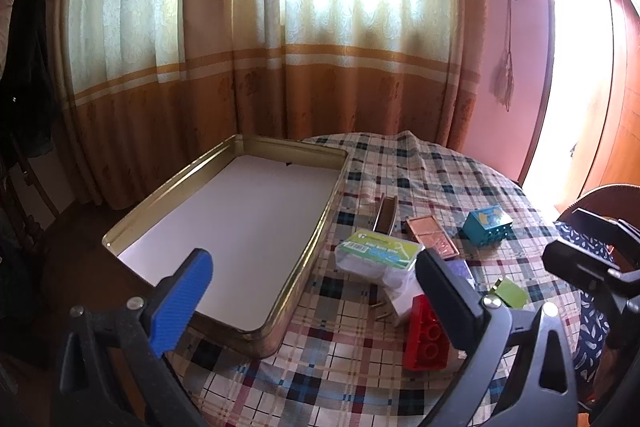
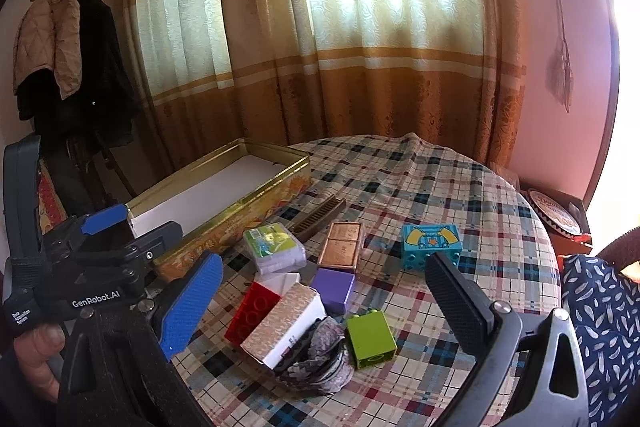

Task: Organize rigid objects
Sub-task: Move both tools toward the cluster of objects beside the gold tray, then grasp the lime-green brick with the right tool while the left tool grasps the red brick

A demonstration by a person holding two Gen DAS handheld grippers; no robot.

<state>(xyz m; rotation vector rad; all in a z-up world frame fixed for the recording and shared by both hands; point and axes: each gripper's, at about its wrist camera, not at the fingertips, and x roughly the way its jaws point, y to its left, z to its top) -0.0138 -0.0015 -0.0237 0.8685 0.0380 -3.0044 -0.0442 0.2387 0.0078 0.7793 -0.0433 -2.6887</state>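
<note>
A gold tin (image 1: 288,147) with a white lining lies open and empty at the table's left. My left gripper (image 1: 316,297) hovers open over its near right corner, nothing between the fingers. To its right lie a green-labelled white pack (image 1: 378,255), a red brick (image 1: 426,335), a copper box (image 1: 432,237), a teal brick (image 1: 488,225) and a green brick (image 1: 510,291). My right gripper (image 2: 324,303) stands open above the red brick (image 2: 250,313), a silver-topped white box (image 2: 286,325), a purple block (image 2: 334,289) and the green brick (image 2: 370,339).
A dark comb (image 2: 320,213) lies beside the tin (image 2: 240,215). A patterned fabric pouch (image 2: 316,359) sits at the pile's near edge. The round table wears a checked cloth (image 2: 440,179). Coats (image 2: 68,47) hang far left, curtains behind. A patterned sleeve (image 2: 600,307) is at the right.
</note>
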